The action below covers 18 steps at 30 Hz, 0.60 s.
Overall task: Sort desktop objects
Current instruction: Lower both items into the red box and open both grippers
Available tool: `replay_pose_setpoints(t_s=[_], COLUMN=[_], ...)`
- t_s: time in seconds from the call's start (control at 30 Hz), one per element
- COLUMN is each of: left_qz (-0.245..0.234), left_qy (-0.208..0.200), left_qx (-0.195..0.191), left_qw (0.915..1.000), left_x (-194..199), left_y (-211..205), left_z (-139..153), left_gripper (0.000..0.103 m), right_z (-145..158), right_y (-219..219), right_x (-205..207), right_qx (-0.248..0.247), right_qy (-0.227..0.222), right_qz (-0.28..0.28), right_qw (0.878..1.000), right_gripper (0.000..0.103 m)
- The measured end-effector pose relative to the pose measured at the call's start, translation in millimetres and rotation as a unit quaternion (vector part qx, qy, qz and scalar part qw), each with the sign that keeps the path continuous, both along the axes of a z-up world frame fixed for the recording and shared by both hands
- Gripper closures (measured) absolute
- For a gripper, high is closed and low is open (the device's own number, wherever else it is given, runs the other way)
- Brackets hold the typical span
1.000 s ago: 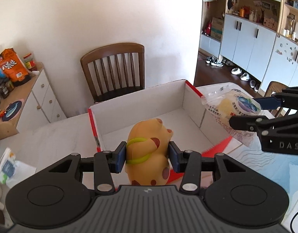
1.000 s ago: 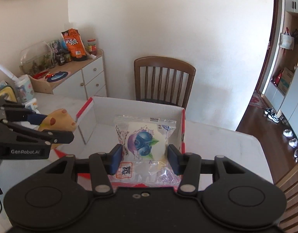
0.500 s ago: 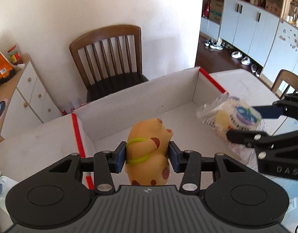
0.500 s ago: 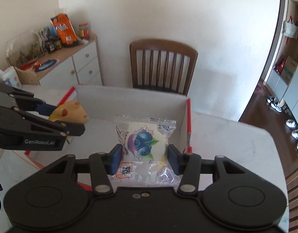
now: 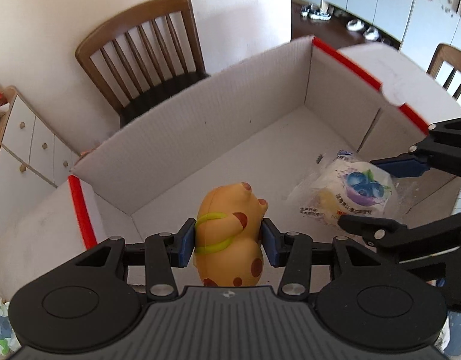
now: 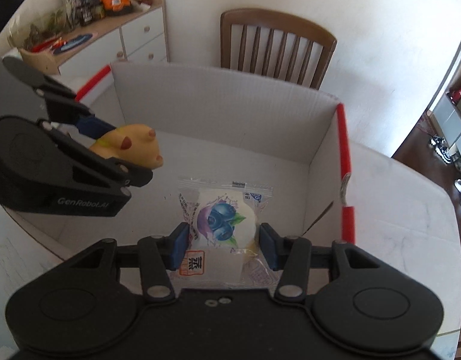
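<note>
A yellow spotted toy animal (image 5: 230,234) with a green strap sits between the blue pads of my left gripper (image 5: 229,240), which is shut on it above the near left part of the white cardboard box (image 5: 200,126). My right gripper (image 6: 223,240) is shut on a clear packet of blueberry bread (image 6: 224,219), hanging over the box floor. In the left wrist view the bread packet (image 5: 350,192) and the right gripper (image 5: 380,192) show at the right. In the right wrist view the toy (image 6: 134,144) and the left gripper (image 6: 110,150) show at the left.
The box (image 6: 230,114) has red-edged flaps and a bare white floor. A brown wooden chair (image 5: 146,48) stands behind it against the wall. A white drawer cabinet (image 6: 140,39) with snack bags on top is at the back left. The box rests on a white table (image 6: 410,225).
Both grippers have sunk and moved forward over the box, each still holding its object. The box now fills more of both views.
</note>
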<state>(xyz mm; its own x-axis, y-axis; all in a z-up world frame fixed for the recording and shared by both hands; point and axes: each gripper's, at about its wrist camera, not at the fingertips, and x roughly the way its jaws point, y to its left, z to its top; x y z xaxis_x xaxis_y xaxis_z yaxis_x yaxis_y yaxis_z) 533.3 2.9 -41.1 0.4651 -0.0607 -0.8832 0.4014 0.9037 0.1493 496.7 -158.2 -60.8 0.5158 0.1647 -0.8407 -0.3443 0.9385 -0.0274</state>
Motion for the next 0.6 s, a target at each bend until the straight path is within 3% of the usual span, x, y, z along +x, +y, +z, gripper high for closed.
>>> replay_pose_setpoints(t_s=[0.37,0.6], left_qz=[-0.012,-0.003], left_qy=[0.077,0.093], left_qx=[0.018,0.018], left_qw=[0.9968,0.9955], left_x=[15,14], left_y=[-13,-9], left_z=[-30,-43], left_gripper=[0.057,0.056], right_z=[-11,-11], right_y=[2,3], right_x=[4,0], right_qx=[-0.02,-0.018], right_qy=[0.042,0.052], right_qz=[0.004,0.003], right_qw=[0.999,0.999], right_gripper=[0.054,0.053])
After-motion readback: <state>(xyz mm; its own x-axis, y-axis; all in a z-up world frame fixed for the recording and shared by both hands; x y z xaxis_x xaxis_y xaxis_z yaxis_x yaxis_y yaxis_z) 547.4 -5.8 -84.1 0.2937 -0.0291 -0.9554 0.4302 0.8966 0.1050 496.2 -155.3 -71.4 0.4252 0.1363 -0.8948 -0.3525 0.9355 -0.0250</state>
